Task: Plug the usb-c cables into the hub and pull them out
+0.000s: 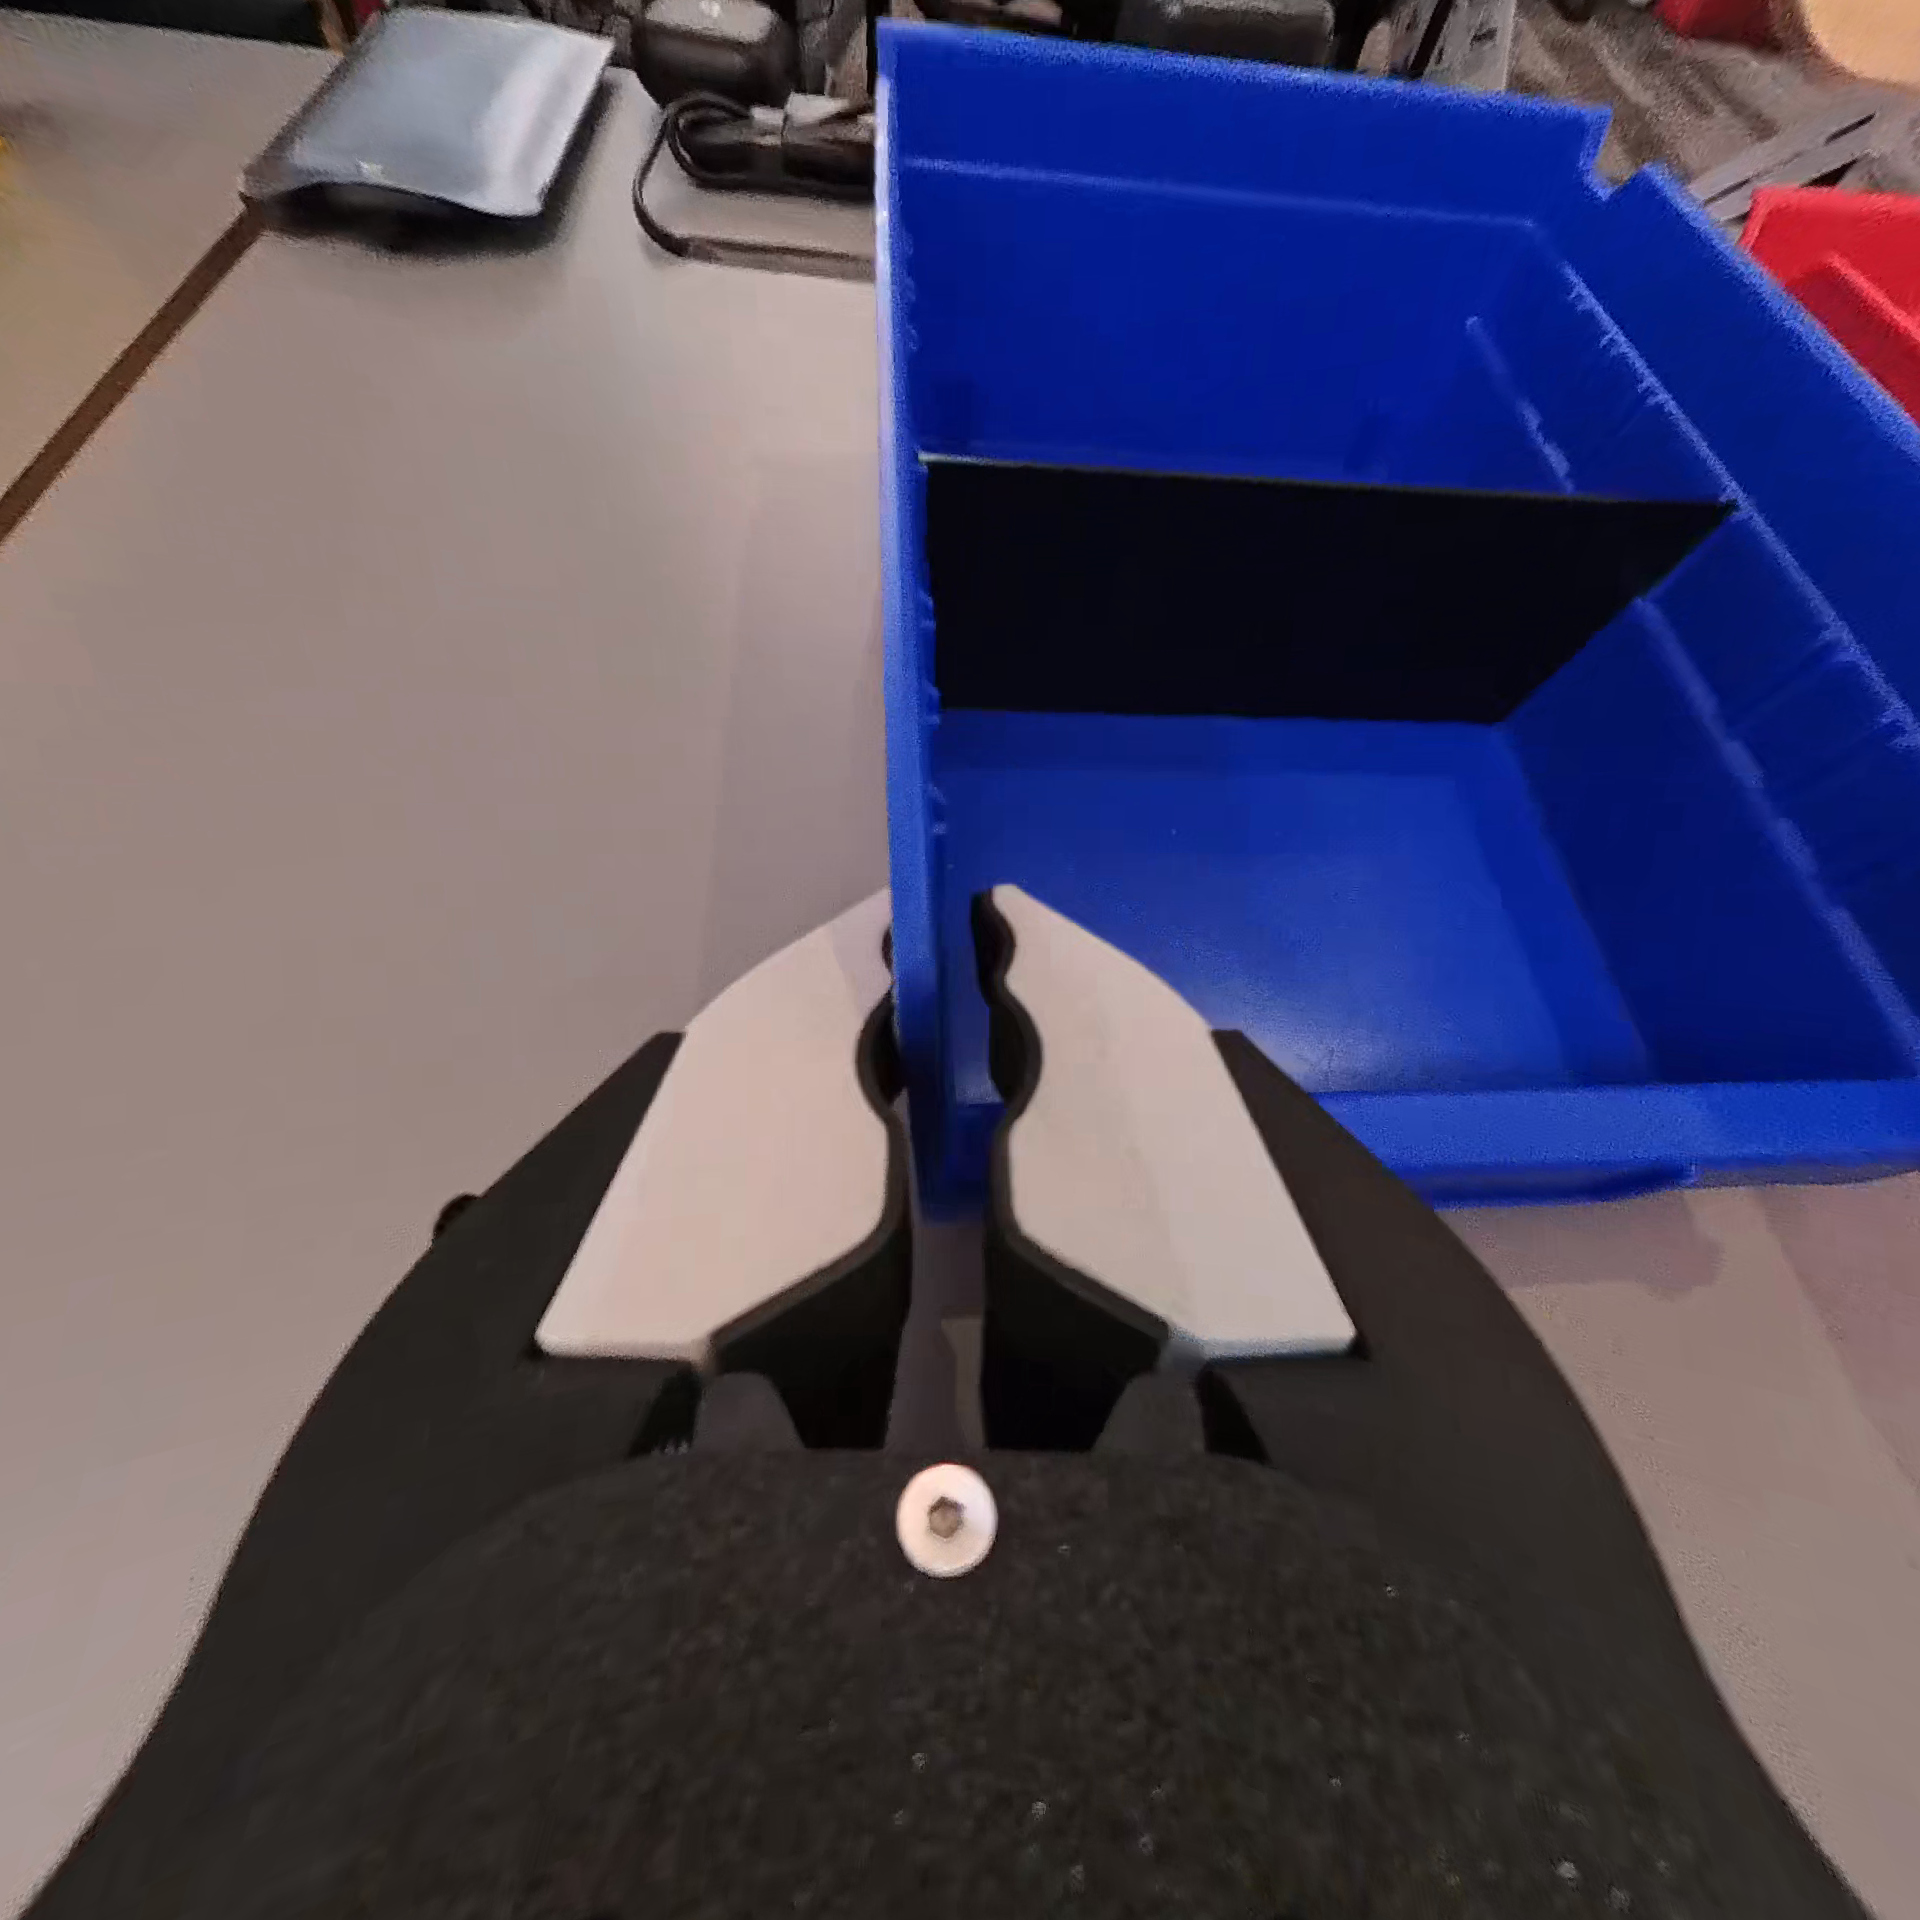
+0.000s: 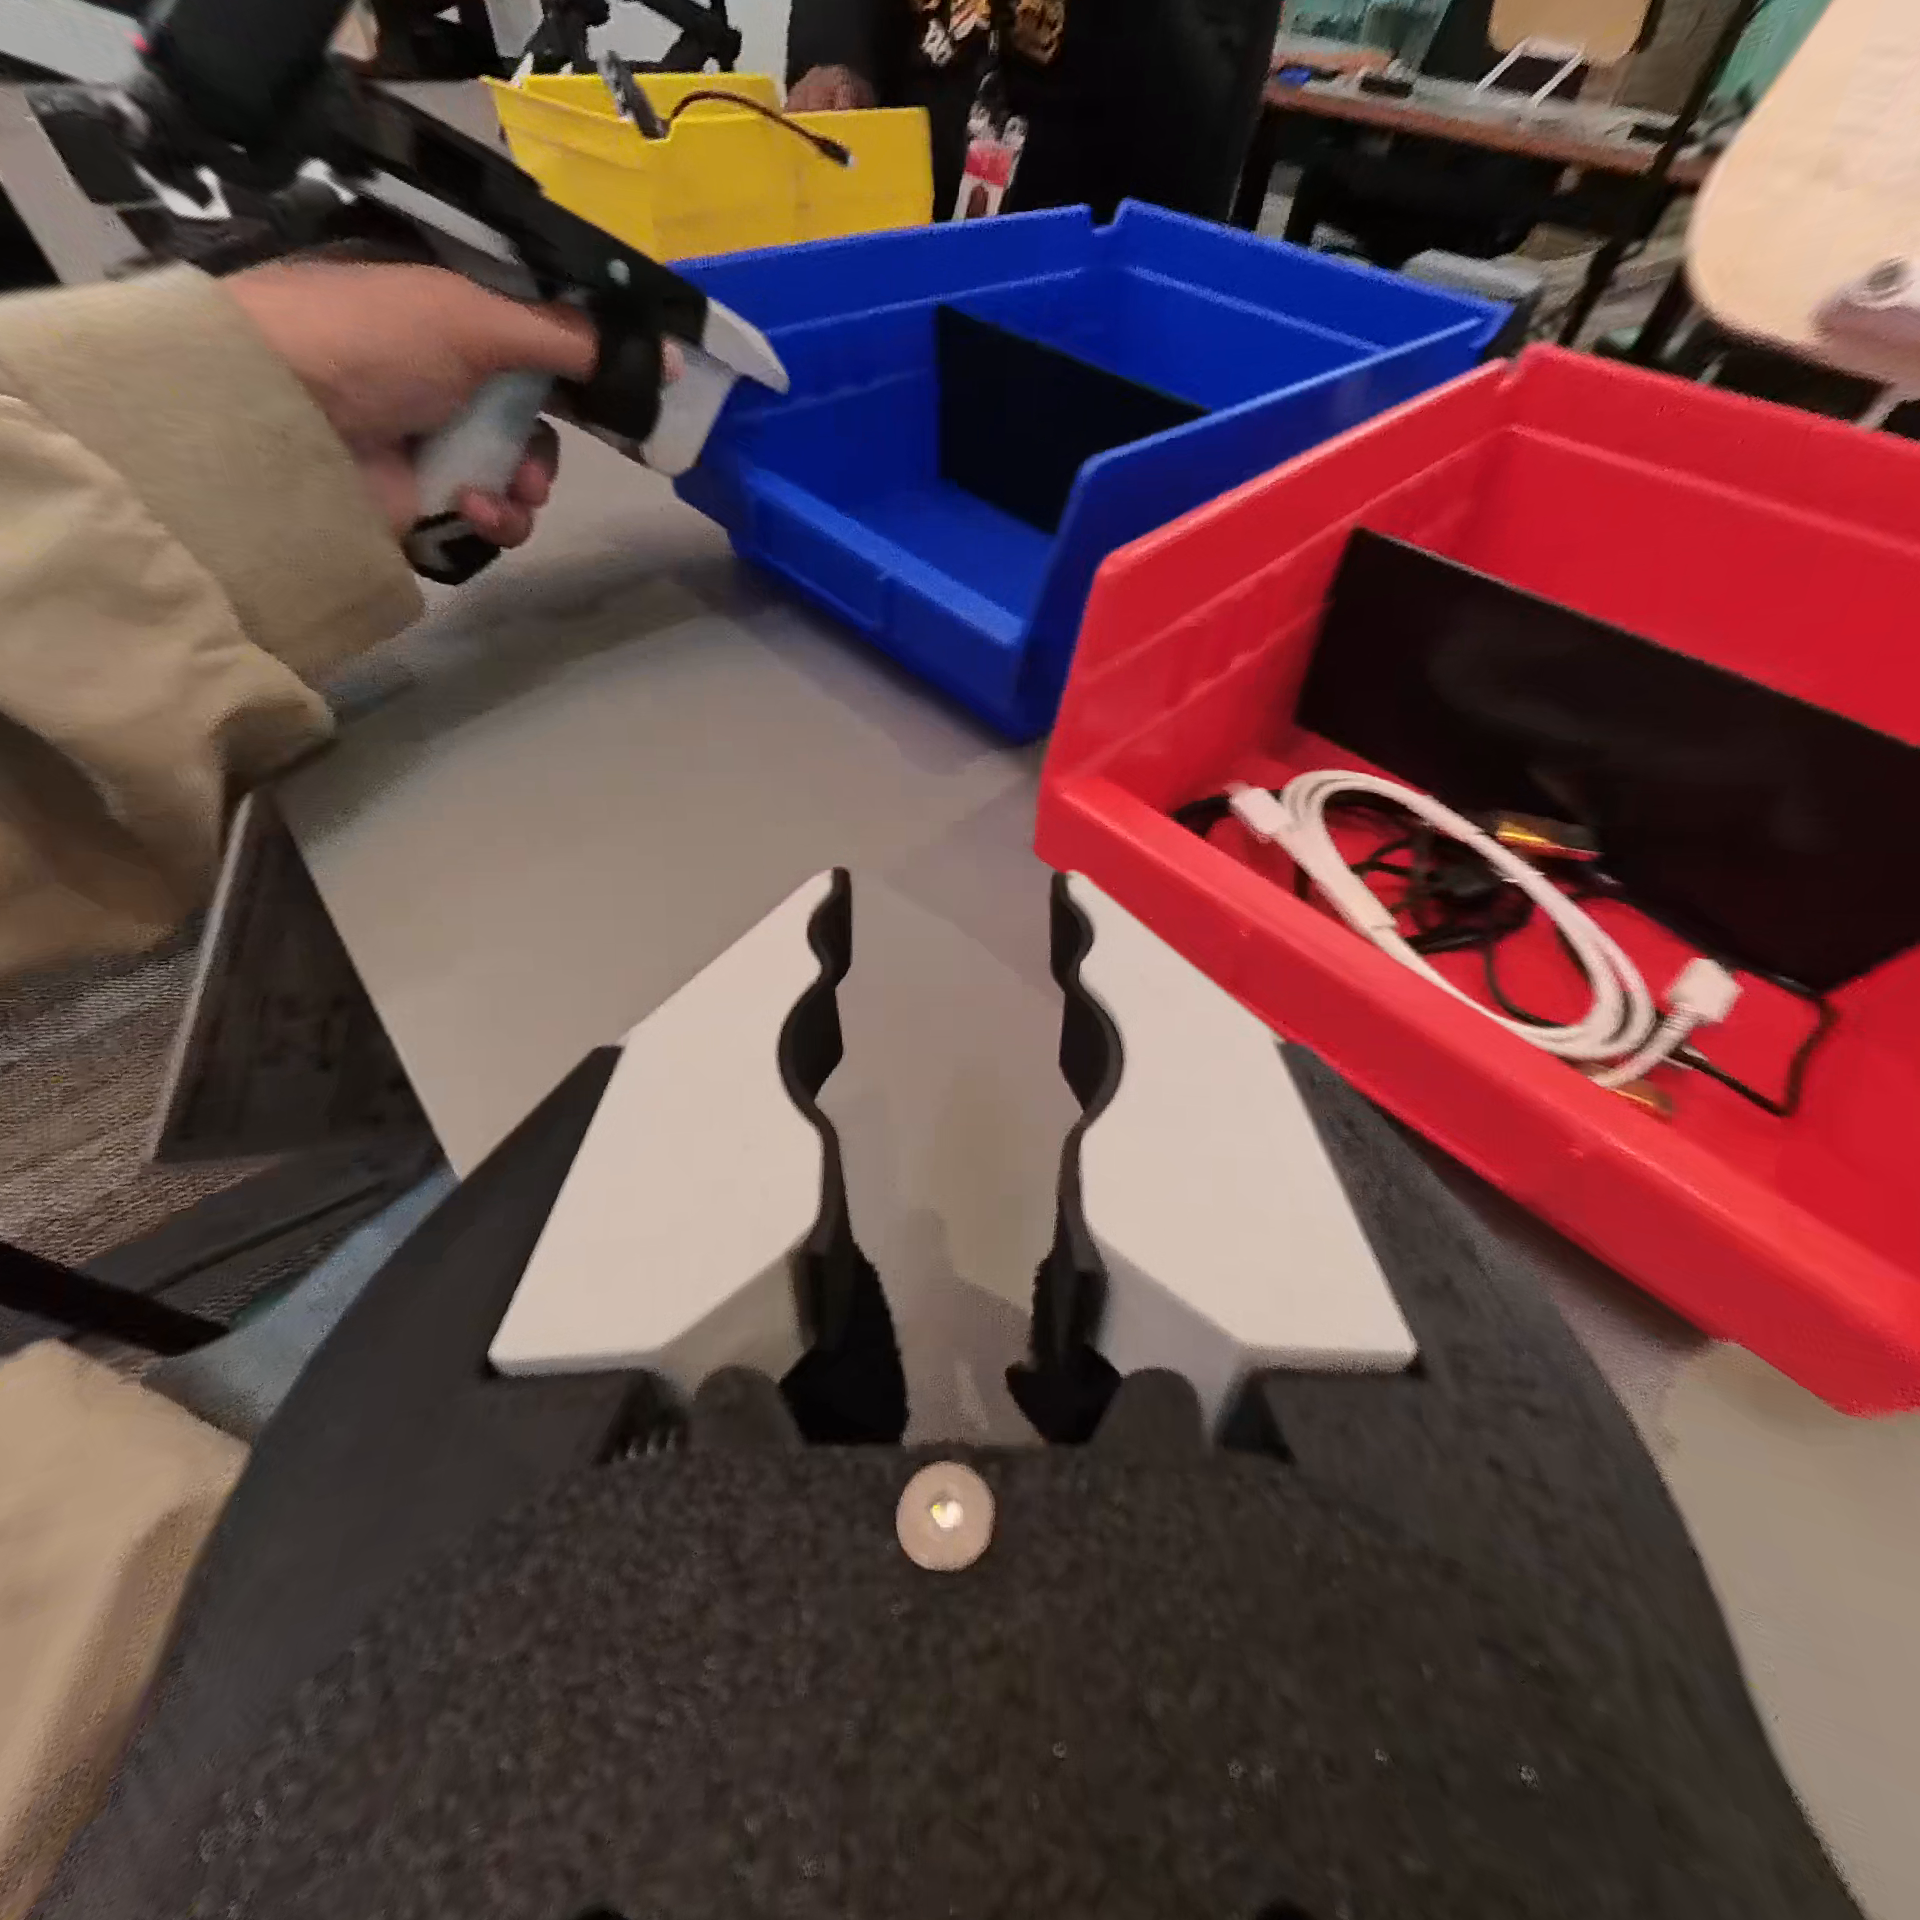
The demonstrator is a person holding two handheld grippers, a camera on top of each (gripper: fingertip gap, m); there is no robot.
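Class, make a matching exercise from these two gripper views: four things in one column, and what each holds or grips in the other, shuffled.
1 blue bin
2 red bin
3 left gripper
4 right gripper

a white cable
b open, nothing between the fingers
c straddles a bin's side wall
d only a black divider

Pairs: 1-d, 2-a, 3-c, 4-b

Left claw (image 1: pixel 940 914) straddles the near left wall of the blue bin (image 1: pixel 1299 935), one finger each side. Black divider (image 1: pixel 1247 592) crosses bin. Grey table (image 1: pixel 416 675) beneath.
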